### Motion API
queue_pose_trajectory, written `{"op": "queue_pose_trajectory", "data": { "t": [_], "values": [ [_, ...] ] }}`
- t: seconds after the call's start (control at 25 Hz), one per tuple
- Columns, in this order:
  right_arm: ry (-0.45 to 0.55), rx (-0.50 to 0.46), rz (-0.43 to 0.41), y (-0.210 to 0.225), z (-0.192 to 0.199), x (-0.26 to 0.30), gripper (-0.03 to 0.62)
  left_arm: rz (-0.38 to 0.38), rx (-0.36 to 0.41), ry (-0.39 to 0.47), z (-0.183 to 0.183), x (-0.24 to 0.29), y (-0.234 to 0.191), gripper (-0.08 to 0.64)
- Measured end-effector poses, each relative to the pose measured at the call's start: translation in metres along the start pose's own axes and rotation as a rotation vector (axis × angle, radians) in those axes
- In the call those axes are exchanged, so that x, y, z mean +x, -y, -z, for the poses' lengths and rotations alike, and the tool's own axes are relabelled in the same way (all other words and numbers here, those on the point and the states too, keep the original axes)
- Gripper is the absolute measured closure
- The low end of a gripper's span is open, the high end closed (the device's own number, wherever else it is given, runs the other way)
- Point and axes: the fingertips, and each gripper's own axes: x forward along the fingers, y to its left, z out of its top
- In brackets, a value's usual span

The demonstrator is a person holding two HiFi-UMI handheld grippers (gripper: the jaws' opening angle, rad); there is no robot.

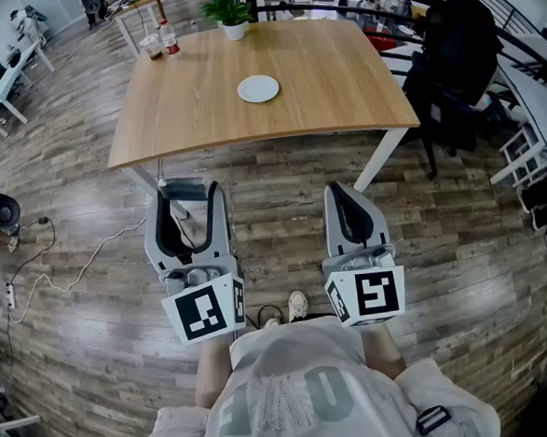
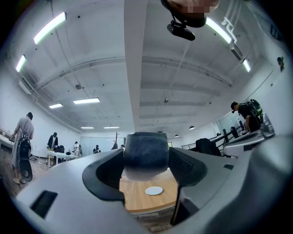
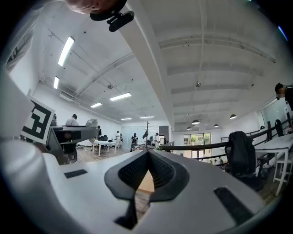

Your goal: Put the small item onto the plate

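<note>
A small dark grey-blue block (image 2: 146, 150) sits clamped between the jaws of my left gripper (image 2: 146, 160), which is shut on it. In the head view this gripper (image 1: 186, 193) hangs over the wooden floor, just short of the table's near edge, with the block (image 1: 184, 188) at its tips. The white plate (image 1: 259, 89) lies empty near the middle of the wooden table (image 1: 340, 105), well beyond both grippers, and shows under the block as a small disc (image 2: 154, 190). My right gripper (image 1: 339, 191) is held level beside the left, shut with nothing in it, its tips (image 3: 148, 153) meeting.
A potted plant (image 1: 232, 15) stands at the table's far edge, a bottle (image 1: 169, 38) and a cup (image 1: 151, 48) at its far left corner. A black chair with a bag (image 1: 459, 60) stands to the right. A cable (image 1: 71, 264) runs across the floor on the left.
</note>
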Motion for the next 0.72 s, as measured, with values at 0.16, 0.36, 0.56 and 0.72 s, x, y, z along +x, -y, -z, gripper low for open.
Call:
{"op": "queue_pose_trajectory", "data": {
  "t": [0.16, 0.36, 0.56, 0.72],
  "values": [
    [0.005, -0.011, -0.005, 0.005, 0.003, 0.005, 0.575, -0.008, 0.000, -0.005, 0.004, 0.004, 0.001, 0.252],
    [0.000, -0.002, -0.010, 0.020, 0.011, 0.007, 0.575, -0.022, 0.018, 0.001, 0.005, 0.013, 0.006, 0.252],
    [0.008, 0.056, -0.031, 0.033, 0.021, 0.009, 0.575, -0.043, 0.022, -0.002, 0.010, 0.019, 0.010, 0.252],
    [0.001, 0.063, -0.048, 0.041, 0.026, 0.013, 0.575, -0.058, 0.033, -0.021, 0.014, 0.023, 0.013, 0.252]
  ]
}}
